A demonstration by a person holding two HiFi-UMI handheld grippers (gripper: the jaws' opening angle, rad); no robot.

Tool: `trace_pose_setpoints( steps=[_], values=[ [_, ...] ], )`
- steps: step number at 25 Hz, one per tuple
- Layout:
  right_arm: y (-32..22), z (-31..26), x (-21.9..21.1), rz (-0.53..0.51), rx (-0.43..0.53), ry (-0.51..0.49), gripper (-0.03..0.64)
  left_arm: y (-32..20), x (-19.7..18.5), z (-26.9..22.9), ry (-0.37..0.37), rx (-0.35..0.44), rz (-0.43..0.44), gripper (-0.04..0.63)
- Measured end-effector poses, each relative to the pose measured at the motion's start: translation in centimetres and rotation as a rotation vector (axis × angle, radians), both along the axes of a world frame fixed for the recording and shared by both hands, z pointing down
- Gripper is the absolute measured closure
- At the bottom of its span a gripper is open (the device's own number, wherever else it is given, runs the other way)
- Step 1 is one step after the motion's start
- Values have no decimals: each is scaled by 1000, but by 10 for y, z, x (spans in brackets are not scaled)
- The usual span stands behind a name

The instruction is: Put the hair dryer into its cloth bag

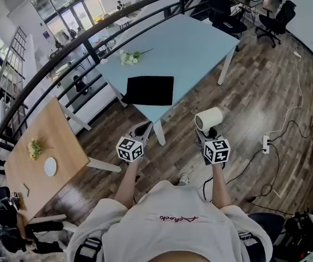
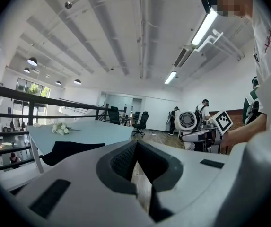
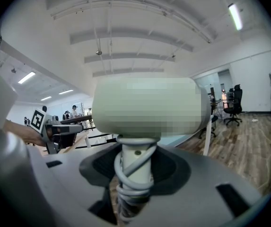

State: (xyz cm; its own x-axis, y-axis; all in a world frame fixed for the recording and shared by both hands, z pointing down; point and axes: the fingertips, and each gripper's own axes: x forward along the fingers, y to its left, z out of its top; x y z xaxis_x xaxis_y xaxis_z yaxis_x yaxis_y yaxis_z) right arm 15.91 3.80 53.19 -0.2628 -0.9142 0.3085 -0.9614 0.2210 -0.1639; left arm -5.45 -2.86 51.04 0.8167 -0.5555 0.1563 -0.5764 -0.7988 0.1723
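I stand on a dark plank floor (image 1: 254, 102) in a big open office with a white ceiling and strip lights, and a black railing (image 1: 85, 37) curves round the far side of the space. There are two tables ahead of me. The pale blue table (image 1: 200, 42) carries one bunch of white flowers (image 1: 130, 57) and one black cloth bag (image 1: 149, 90), which lies flat at the table's near edge with one corner just over it. The wooden table (image 1: 41, 132), off to my left, holds one white plate (image 1: 50, 166) and one small green sprig (image 1: 35, 148) just beside it. I count two black office chairs (image 1: 276, 18) at the far end of the room, and one white power strip (image 1: 265, 143) lies on the floor to my right with a cable trailing from it. My left gripper (image 1: 141, 131) has its jaws pressed together with nothing between them. My right gripper (image 1: 207, 138) is clamped on the handle of the one hair dryer (image 1: 208, 119), a pale cream one, with its grey cord wound round that handle. I hold the dryer in the air over the floor, short of the blue table and apart from the bag.
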Motion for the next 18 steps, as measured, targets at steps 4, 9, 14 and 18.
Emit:
trace_pose_setpoints(
  steps=[4,9,14,18],
  values=[
    [-12,5,27,-7,-7,-2,426,-11,28,1,-1,0,-1,589],
    [-23,9,40,-28,-17,-5,426,-23,41,4,8,-21,-29,589],
    [-32,17,50,-46,-35,-9,426,-27,47,15,6,-47,-54,589],
    [-41,22,49,-54,-42,-10,426,-32,47,25,2,-66,-58,589]
  ],
)
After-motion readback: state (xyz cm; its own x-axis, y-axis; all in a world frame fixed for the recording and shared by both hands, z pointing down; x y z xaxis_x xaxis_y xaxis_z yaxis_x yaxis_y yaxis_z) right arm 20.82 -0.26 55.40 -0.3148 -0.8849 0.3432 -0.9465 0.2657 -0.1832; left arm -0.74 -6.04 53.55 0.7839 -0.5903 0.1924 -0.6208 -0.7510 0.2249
